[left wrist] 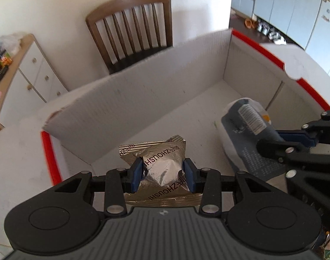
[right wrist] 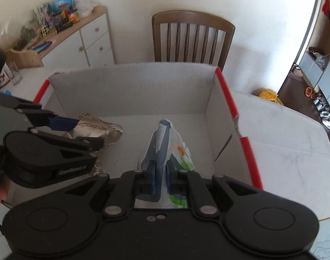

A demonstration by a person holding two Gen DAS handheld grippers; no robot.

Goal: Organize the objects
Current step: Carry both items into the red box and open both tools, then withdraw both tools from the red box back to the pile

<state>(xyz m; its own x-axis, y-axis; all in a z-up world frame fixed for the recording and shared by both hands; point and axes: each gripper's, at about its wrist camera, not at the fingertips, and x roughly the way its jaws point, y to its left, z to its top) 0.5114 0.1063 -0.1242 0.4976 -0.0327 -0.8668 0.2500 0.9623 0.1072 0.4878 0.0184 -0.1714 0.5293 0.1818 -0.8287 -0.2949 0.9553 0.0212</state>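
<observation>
A white cardboard box point(left wrist: 130, 99) with red rim edges stands on the table; it also shows in the right wrist view point(right wrist: 132, 91). My left gripper point(left wrist: 162, 174) is shut on a silver foil snack packet point(left wrist: 162, 166) and holds it inside the box at its near left; the packet also shows in the right wrist view point(right wrist: 97, 131). My right gripper point(right wrist: 161, 178) is shut on a blue and white snack bag point(right wrist: 165, 143) inside the box at the right. That bag shows in the left wrist view point(left wrist: 245, 130) with the right gripper point(left wrist: 290, 143) on it.
A brown wooden chair point(right wrist: 193, 39) stands behind the box by the white wall. A white sideboard point(right wrist: 86, 41) with clutter is at the back left. A yellow bag point(right wrist: 269, 95) lies on the white table point(right wrist: 290, 143) right of the box.
</observation>
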